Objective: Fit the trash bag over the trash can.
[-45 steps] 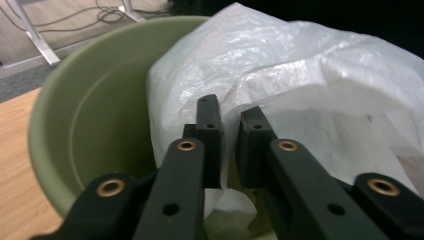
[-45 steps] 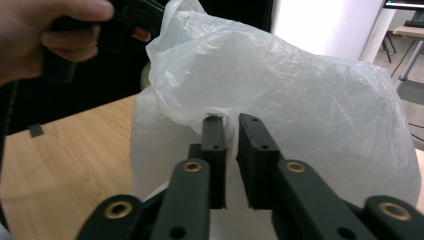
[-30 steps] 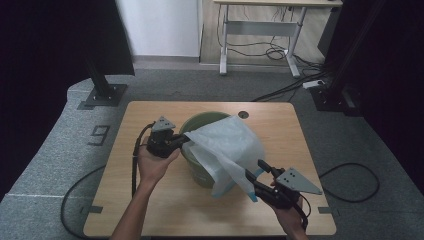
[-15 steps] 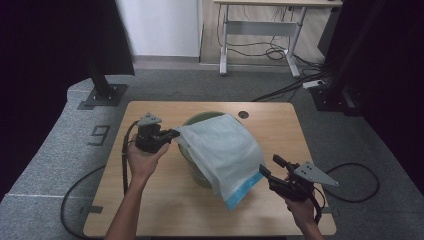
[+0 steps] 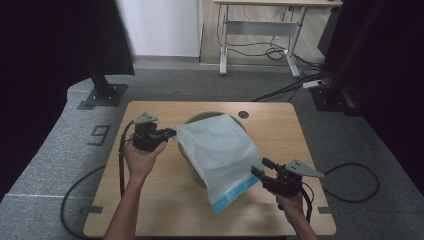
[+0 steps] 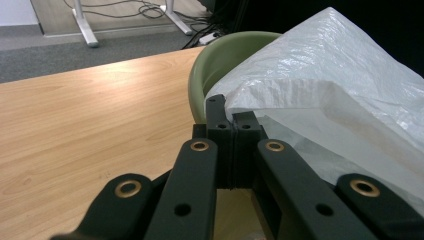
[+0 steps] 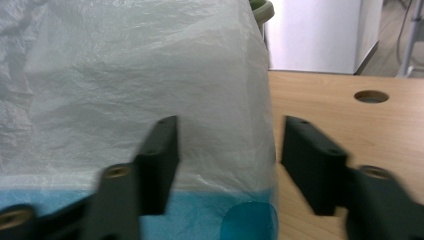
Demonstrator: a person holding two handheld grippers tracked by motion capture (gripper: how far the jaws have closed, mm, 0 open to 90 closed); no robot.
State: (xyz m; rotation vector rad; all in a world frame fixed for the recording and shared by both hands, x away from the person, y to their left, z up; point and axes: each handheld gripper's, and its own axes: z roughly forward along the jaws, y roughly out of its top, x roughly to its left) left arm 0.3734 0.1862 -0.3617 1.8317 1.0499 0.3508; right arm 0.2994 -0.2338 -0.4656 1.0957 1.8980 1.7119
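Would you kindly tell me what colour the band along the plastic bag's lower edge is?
Blue, on the white plastic bag; clearest in the right gripper view.

Even, soft light; dark surroundings; right gripper view seems slightly motion-blurred.

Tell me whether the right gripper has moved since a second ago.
Yes. The right gripper has slid right along the table's front edge, away from the green bowl; its jaws, just closing, stand open at the plastic bag's blue end.

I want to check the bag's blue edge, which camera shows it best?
The right gripper view: the blue edge of the plastic bag runs wide across the bottom, close up. The high view shows it small. The left gripper view shows white plastic.
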